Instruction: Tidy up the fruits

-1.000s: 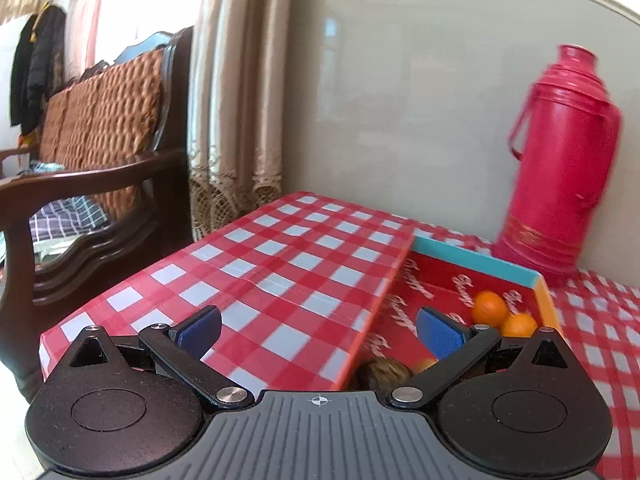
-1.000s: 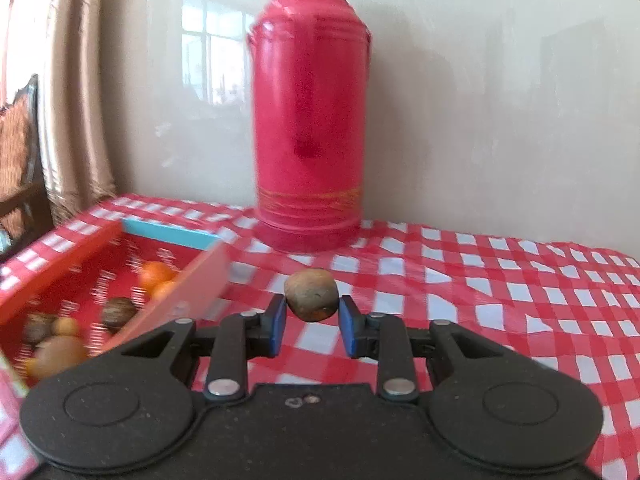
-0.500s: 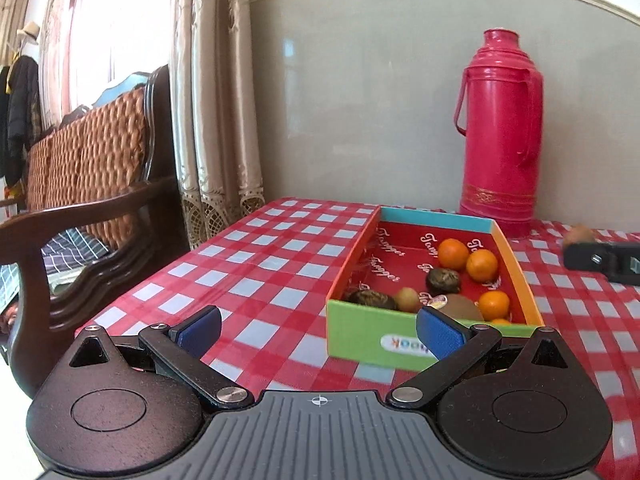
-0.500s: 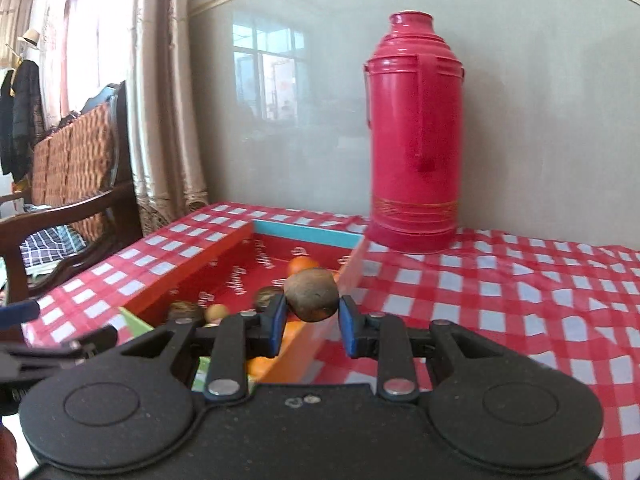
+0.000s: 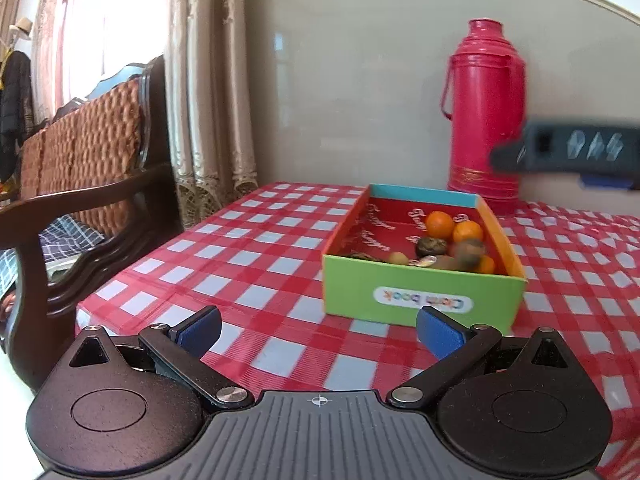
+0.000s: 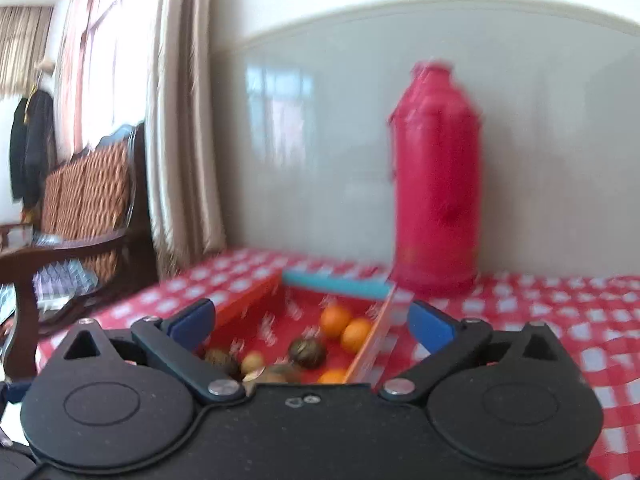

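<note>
Since half a second ago, right gripper dropped its brown fruit into the box; both grippers empty, spread; I seek remaining fruit.

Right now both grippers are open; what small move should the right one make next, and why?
Probably lift the right gripper back from the box: its jaws are open and empty above the fruit, and no loose fruit shows on the tablecloth.

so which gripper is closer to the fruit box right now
Right. The right gripper hangs directly above the fruit box, jaws open over the oranges. The left gripper sits back from the box's green front wall, low over the checked tablecloth.
</note>
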{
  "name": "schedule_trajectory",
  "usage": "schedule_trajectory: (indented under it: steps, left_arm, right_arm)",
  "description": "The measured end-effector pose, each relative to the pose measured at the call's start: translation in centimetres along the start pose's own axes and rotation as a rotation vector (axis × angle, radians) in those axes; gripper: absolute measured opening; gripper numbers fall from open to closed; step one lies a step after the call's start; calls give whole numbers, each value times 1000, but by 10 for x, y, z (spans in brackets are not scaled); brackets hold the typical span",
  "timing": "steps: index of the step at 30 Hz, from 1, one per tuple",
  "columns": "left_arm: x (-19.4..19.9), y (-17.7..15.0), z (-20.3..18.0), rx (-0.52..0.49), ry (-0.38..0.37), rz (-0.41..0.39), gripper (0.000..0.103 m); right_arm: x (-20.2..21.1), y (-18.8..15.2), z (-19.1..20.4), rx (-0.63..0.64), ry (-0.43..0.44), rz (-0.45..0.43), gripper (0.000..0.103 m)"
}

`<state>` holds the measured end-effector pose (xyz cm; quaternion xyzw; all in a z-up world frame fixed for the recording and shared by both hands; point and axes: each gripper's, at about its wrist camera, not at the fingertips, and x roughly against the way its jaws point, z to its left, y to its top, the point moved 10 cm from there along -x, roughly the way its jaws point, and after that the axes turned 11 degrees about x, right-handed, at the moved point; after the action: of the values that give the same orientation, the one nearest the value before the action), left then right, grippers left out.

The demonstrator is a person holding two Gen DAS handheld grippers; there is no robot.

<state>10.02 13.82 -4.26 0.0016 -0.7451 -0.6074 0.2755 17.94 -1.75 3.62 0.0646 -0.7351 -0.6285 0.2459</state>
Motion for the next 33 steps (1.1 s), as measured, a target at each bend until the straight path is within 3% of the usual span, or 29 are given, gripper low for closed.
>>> schedule_trajectory:
  steps: [4,8,16,24,33]
  left_arm:
    - [15,-6,-9,15,-30,10,103]
    - [51,-5,-23,13,-79,-33,103]
    - [123,-18,-35,-28,-130,-81,103]
    - [149,-18,-23,-30,-144,-115,103]
    - [143,-21,-30,-4,-164,-123,103]
  right_arm:
    - [44,-4,-31,-40,-92,-46,97]
    - [97,-19,-54,-59,-167,-43,97]
    - [164,-56,-45,39,-210,26,97]
    - [181,-77,-31,85,-225,70,97]
    - [183,-74,-29,83,-245,20,97]
